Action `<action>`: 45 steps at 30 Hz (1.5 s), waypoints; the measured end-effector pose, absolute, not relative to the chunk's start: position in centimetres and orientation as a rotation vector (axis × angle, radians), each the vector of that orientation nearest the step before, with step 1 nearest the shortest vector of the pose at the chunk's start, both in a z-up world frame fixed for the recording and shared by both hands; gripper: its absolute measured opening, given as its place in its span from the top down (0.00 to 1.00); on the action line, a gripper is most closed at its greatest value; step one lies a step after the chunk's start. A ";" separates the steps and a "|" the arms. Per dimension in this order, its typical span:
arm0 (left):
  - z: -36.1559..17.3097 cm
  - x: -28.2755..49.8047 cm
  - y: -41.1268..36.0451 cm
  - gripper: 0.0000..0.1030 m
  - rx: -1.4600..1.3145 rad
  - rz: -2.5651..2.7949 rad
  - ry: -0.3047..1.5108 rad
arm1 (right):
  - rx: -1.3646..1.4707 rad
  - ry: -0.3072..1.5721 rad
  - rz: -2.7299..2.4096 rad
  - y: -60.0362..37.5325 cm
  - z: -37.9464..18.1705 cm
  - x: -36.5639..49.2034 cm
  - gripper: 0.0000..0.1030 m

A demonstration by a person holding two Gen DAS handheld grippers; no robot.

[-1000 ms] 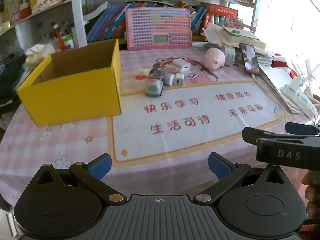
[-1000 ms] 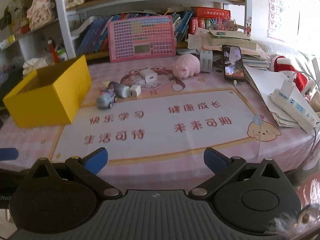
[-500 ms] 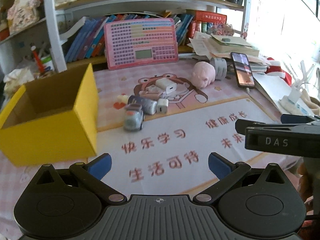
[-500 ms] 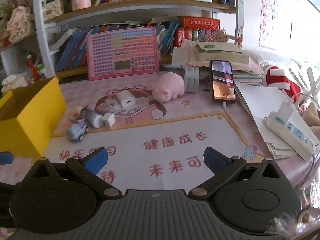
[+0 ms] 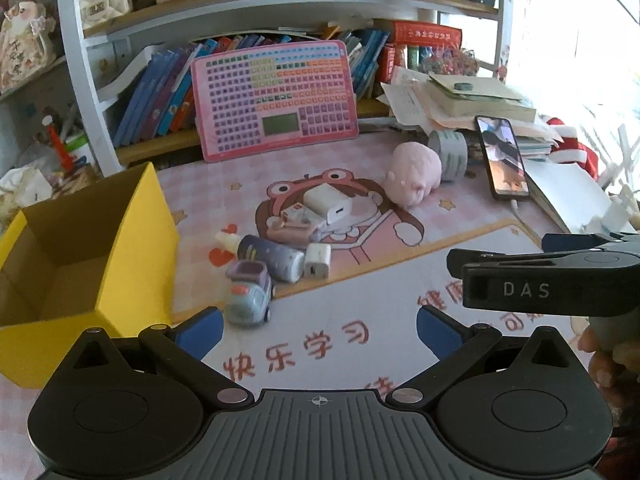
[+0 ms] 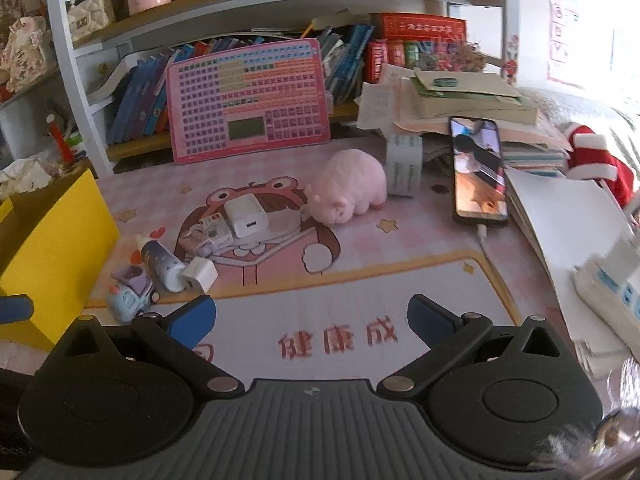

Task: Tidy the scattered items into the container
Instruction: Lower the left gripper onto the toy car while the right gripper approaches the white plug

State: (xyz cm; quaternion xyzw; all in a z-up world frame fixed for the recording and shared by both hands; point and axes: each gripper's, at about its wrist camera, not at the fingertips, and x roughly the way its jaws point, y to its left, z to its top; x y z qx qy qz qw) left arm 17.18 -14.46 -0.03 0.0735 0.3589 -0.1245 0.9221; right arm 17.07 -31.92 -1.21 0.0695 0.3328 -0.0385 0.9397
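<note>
An open yellow cardboard box (image 5: 132, 248) stands at the left (image 6: 56, 248). Scattered beside it lie a grey toy car (image 5: 248, 298) (image 6: 130, 298), a purple tube (image 5: 272, 258) (image 6: 162, 264), a small white plug (image 5: 317, 261) (image 6: 199, 274), a large white charger (image 5: 328, 203) (image 6: 246, 216), a small pink packet (image 5: 294, 226) and a pink plush pig (image 5: 414, 174) (image 6: 348, 188). My left gripper (image 5: 320, 326) is open and empty, just short of the toy car. My right gripper (image 6: 310, 318) is open and empty, short of the pile; it shows side-on in the left wrist view (image 5: 544, 280).
A pink keyboard toy (image 5: 274, 98) leans on the bookshelf behind. A roll of tape (image 5: 452, 152), a phone on a cable (image 5: 502, 156), stacked books and papers (image 5: 480, 100) and a power strip (image 6: 608, 284) crowd the right side.
Both grippers have moved forward toward the pile, which looks larger and nearer. The box has shifted further left in both views. Both grippers stay open.
</note>
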 end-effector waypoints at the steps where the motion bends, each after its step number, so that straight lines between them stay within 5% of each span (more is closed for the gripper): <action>1: 0.0 17.6 -14.7 0.00 0.155 -0.250 0.739 | 0.144 0.677 -0.070 -32.1 -1.2 17.5 0.00; 29: -3.9 25.6 -14.5 0.00 0.105 -0.093 0.930 | 0.143 0.760 0.128 -32.4 -3.7 26.0 0.01; 34: -4.5 26.5 -13.8 0.05 0.093 -0.048 0.929 | 0.130 0.796 0.227 -31.2 -4.5 27.7 0.08; 45: -5.7 27.7 -13.0 0.21 0.115 0.006 0.941 | 0.097 0.885 0.392 -28.1 -6.4 31.4 0.40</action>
